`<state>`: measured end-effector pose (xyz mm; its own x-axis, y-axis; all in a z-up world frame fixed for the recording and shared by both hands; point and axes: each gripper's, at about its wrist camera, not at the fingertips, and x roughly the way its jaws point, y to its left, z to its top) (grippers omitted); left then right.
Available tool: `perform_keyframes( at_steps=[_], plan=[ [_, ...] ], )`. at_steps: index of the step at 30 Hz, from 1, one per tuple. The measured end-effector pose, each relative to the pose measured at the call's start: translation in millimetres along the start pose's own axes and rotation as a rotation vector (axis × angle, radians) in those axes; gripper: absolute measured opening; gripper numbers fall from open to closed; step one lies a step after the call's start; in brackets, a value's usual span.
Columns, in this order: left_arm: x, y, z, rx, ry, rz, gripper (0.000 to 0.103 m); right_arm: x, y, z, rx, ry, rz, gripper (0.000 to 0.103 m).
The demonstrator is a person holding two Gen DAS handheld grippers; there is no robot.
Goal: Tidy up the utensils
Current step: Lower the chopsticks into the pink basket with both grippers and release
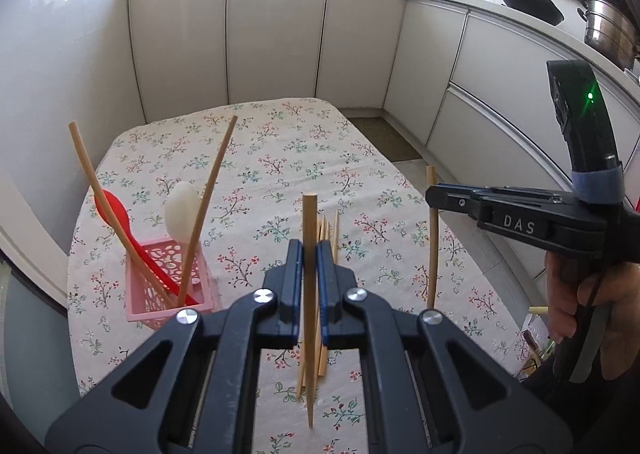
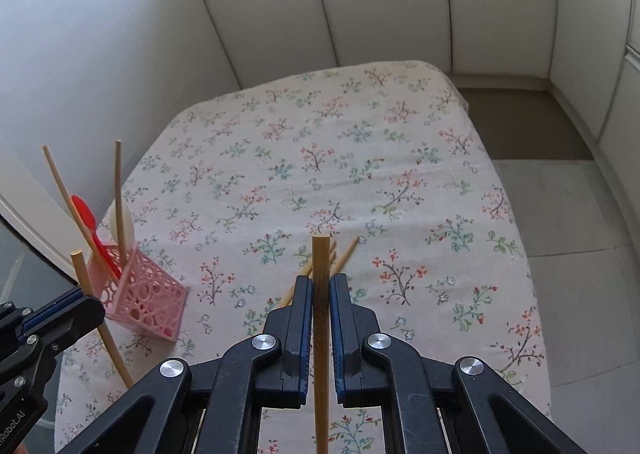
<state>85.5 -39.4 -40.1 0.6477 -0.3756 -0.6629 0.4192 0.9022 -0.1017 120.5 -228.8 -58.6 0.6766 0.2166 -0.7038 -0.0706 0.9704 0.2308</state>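
A pink perforated basket (image 1: 170,288) (image 2: 146,294) stands on the table's left side. It holds a red spoon (image 1: 114,209), a white spoon (image 1: 181,209) and two wooden chopsticks (image 1: 210,195). My left gripper (image 1: 309,254) is shut on an upright wooden chopstick (image 1: 309,221), held above the table. My right gripper (image 2: 321,286) is shut on another upright chopstick (image 2: 321,254); it also shows in the left wrist view (image 1: 432,238). Several loose chopsticks (image 1: 326,234) (image 2: 340,258) lie on the cloth beneath the grippers.
The table has a floral cloth (image 2: 360,157) and stands against a white wall at left. White cabinets (image 1: 276,37) run behind and to the right. A wok and a steel pot (image 1: 608,29) sit on the counter at right.
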Motion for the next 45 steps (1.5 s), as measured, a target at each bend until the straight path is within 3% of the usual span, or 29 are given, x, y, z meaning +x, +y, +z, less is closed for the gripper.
perform_keyframes(
  at_steps=[7,18,28,38,45],
  plan=[
    [-27,-4,10,0.014,-0.093,-0.008,0.008,-35,17,7,-0.043,-0.109,0.030,0.007],
    [-84,3,32,0.015,-0.319,0.022,0.008,-98,45,20,-0.085,-0.349,0.107,0.007],
    [-108,24,43,-0.025,-0.459,0.084,0.008,-123,79,25,-0.110,-0.440,0.196,0.007],
    [-98,49,39,-0.044,-0.464,0.209,0.008,-106,109,36,-0.105,-0.454,0.287,0.007],
    [-83,62,34,-0.048,-0.444,0.247,0.008,-82,120,38,-0.099,-0.433,0.315,0.007]
  ],
)
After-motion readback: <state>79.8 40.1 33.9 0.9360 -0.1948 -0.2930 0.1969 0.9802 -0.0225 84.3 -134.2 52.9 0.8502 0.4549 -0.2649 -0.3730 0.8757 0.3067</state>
